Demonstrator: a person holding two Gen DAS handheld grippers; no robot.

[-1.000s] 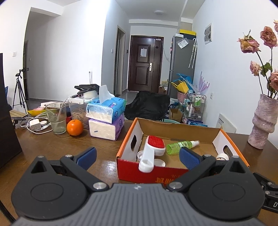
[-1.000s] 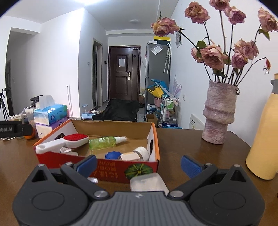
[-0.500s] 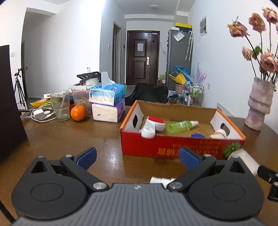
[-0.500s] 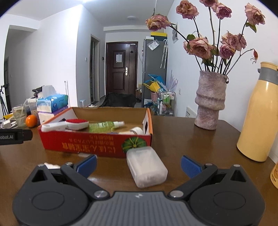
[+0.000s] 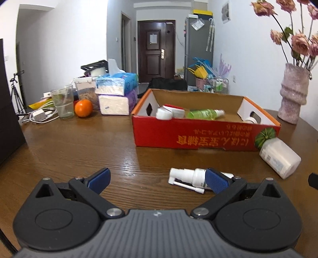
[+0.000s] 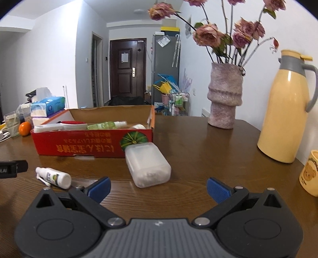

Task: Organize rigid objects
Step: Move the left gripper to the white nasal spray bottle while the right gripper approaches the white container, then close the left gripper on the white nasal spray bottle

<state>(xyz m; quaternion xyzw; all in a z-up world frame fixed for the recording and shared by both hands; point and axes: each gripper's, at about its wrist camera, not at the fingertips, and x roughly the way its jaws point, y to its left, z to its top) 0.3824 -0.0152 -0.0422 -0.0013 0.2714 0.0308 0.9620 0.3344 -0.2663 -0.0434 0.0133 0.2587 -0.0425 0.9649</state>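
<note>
Filling a hallway-facing room, the wooden bench (image 5: 79, 142) carries a red cardboard box (image 5: 198, 137) mid-surface — bare wood nearer; left gripper (image 5: 157, 178) and right gripper (image 6: 158, 188) fingers spread wide, empty.

1. Room evenly lit, cool white; a ceiling light (image 6: 140, 11) glows down the corridor.
2. Sheen from overhead lies on the wooden table (image 5: 127, 158), with soft, short shadows under the red box (image 5: 190, 137).
3. Fisheye bending is strong: the walls curve and the corners go black.
4. Slight blur softens the green bottle (image 5: 204, 114) and the box lettering.
5. The yellow flask (image 6: 288, 107) shows a mild highlight, without harsh glare.
</note>
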